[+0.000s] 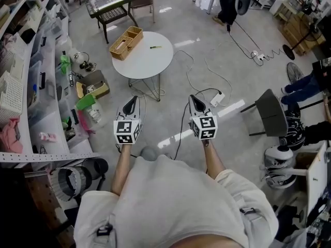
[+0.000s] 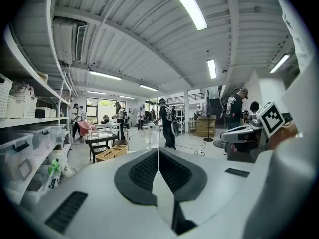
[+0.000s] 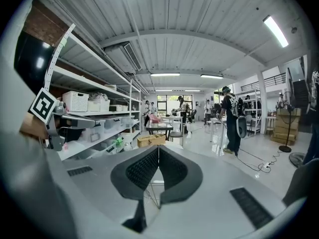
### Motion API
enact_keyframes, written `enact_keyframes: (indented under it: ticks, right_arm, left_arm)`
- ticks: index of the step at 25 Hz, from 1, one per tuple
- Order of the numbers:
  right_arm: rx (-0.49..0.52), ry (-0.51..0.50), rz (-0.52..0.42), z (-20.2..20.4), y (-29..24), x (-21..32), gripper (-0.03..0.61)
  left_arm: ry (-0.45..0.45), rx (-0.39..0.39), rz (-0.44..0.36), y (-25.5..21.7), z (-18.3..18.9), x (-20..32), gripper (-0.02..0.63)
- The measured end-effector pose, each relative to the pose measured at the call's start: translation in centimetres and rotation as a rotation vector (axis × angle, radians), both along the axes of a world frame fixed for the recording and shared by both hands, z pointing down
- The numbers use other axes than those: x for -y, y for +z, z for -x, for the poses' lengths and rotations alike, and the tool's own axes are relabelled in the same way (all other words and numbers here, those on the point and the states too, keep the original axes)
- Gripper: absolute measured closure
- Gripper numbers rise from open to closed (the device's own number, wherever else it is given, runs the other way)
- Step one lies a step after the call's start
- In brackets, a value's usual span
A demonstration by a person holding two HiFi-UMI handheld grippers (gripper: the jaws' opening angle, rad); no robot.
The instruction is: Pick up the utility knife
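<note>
The utility knife [image 1: 155,47], a thin yellow-green stick, lies on the round white table [image 1: 150,63] beside a wooden tray [image 1: 125,42], some way ahead of me. My left gripper [image 1: 133,98] and right gripper [image 1: 192,97] are held side by side over the floor, short of the table, both pointing toward it. In the left gripper view the jaws [image 2: 158,151] meet with nothing between them, and the wooden tray [image 2: 110,153] shows beyond. The right gripper [image 3: 158,148] is likewise shut and empty, with the tray [image 3: 151,140] just over its tips.
Storage shelves [image 1: 31,87] with bins line the left side, with clutter on the floor at their foot. A black chair [image 1: 271,112] stands at right. Cables and a power strip [image 1: 217,98] cross the floor. A glass-top table [image 1: 111,3] and a standing person [image 1: 227,4] are farther off.
</note>
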State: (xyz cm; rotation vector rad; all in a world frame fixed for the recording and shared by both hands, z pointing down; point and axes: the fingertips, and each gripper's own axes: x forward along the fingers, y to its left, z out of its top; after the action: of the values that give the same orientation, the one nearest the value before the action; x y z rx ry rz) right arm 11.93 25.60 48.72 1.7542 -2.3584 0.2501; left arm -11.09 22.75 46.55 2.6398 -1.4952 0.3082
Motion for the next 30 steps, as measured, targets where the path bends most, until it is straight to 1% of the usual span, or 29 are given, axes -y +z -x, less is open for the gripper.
enact_keyframes:
  ticks: [5, 12, 18, 22, 30]
  right_arm:
    - [0.003, 0.003, 0.010, -0.4, 0.7, 1.6, 0.548]
    - [-0.009, 0.016, 0.021, -1.2, 1.9, 5.4, 0.548]
    - [-0.015, 0.056, 0.031, -1.6, 2.2, 11.0, 0.548]
    - [-0.040, 0.087, 0.033, -2.4, 1.9, 15.5, 0.548]
    - [-0.059, 0.133, 0.026, -1.8, 0.3, 24.6, 0.548]
  left_arm:
    - [0.000, 0.004, 0.015, 0.9, -0.5, 1.6, 0.591]
    - [0.027, -0.008, 0.031, 2.2, -1.8, 6.2, 0.591]
    - [0.082, -0.024, 0.046, 3.5, -3.2, 12.8, 0.591]
    - [0.120, -0.037, 0.049, 2.9, -4.1, 18.0, 0.591]
    - [0.178, -0.056, 0.042, 1.7, -4.4, 28.5, 0.591]
